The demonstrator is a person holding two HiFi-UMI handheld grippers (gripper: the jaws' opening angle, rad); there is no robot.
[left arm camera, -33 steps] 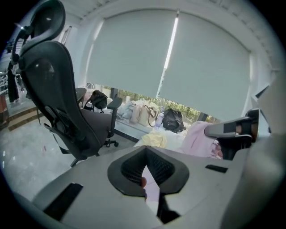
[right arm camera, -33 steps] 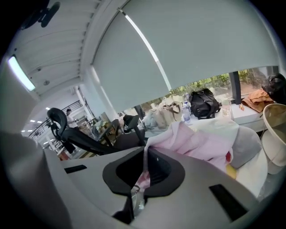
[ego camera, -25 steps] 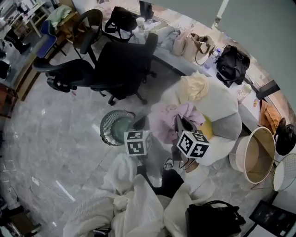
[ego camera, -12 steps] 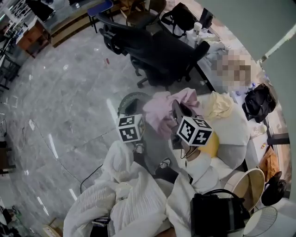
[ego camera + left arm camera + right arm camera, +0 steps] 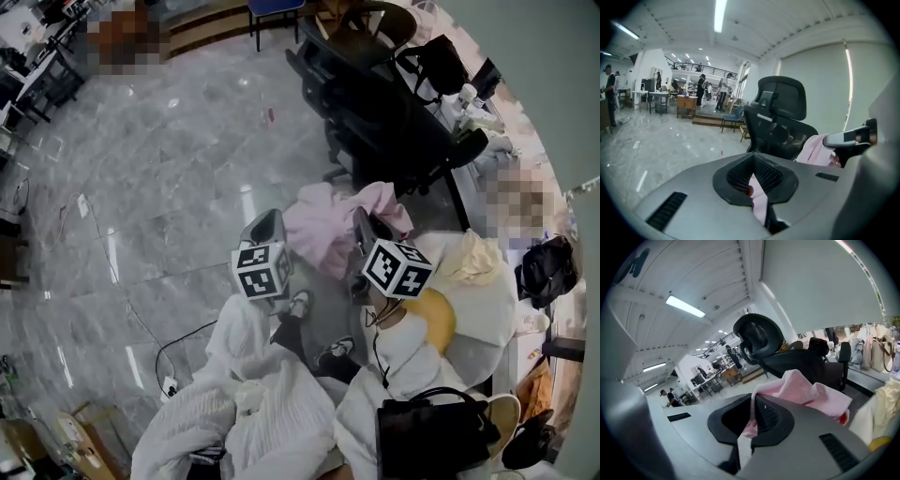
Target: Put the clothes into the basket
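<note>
Both tools are up off the pile and share one piece of clothing. The left hand-held gripper point(image 5: 270, 223) has its jaws pressed together on an edge of the pink garment point(image 5: 326, 223); in the left gripper view point(image 5: 755, 180) a strip of the pink cloth point(image 5: 760, 202) runs down through the pinch, and more of it hangs at the right, in front of the chair. The right hand-held gripper point(image 5: 362, 225) is likewise clamped on the same garment, and its own view point(image 5: 751, 422) shows the cloth point(image 5: 808, 391) rising out of the closed jaws and bunching in loose folds just beyond them. From the head view the garment sags between the two tools, clear of the grey marble floor point(image 5: 159, 178) and above the person's shoes. Just beyond it stands a black office chair point(image 5: 389, 117), its headrest large in both gripper views. Nearest of all, below the marker cubes, lies a heap of white clothes point(image 5: 258, 417), with a black bag point(image 5: 433, 439) just to its right. To the right of the right gripper a cream cloth point(image 5: 476, 259) and a yellow thing point(image 5: 437, 317) rest on a pale rounded cushion point(image 5: 492, 309).
</note>
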